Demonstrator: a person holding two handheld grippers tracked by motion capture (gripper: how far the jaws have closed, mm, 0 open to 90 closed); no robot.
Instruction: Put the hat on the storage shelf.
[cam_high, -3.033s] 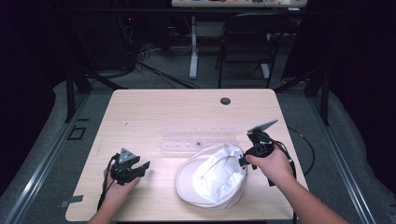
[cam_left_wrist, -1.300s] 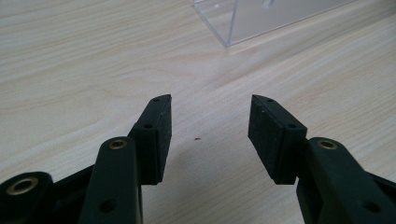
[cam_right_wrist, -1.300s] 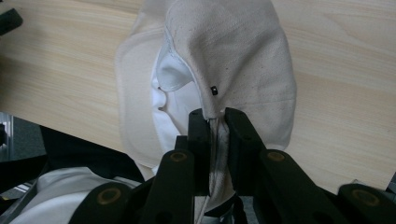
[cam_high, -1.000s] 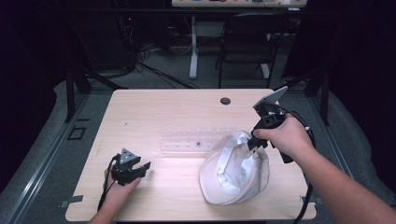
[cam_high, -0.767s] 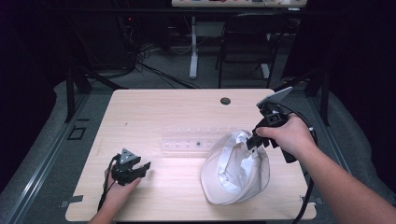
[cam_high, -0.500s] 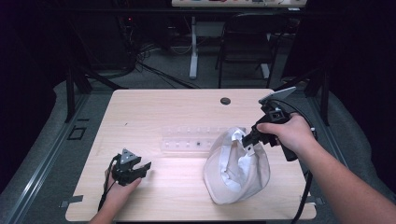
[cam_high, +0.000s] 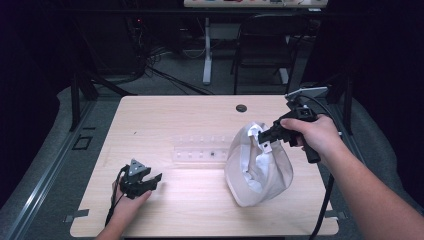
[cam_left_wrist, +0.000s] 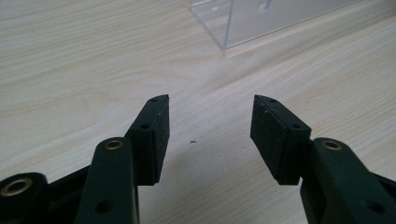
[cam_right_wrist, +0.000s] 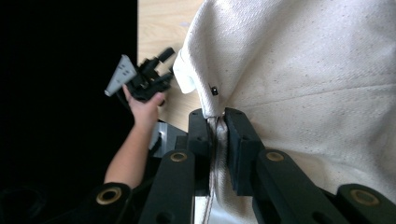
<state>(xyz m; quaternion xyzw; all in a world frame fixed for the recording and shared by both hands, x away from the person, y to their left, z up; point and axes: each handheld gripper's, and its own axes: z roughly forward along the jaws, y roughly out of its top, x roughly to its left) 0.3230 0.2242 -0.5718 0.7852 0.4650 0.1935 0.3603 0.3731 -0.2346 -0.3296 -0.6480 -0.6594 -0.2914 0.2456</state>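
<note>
High view with the two gripper views. The right hand-held gripper (cam_high: 266, 138) was pinching the upper edge of a cream-white cloth cap (cam_high: 257, 167), which hung from the jaws at the right half of the pale wooden bench (cam_high: 165, 115), its lower part touching or just above the bench top; which of the two cannot be told. In the right gripper view the two black jaws were pressed together on a folded seam of the cap's (cam_right_wrist: 299, 70) coarse-woven fabric, with a small dark rivet just above the left jaw. The cap's opening faced left in the high view, showing a white lining. A long, clear plastic rack (cam_high: 202, 152) lay on the bench just to the left of the cap, near the middle of the bench. The left hand-held gripper (cam_high: 152, 181) rested low at the front left of the bench, well apart from the cap, held in the person's left hand (cam_high: 127, 202). In the left gripper view its jaws stood spread wide over bare wood, with nothing between the pads (cam_left_wrist: 156, 135); they had just been opening further. A corner of the clear rack (cam_left_wrist: 233, 23) showed ahead of them. A small round dark hole (cam_high: 241, 108) marked the far edge of the bench.
</note>
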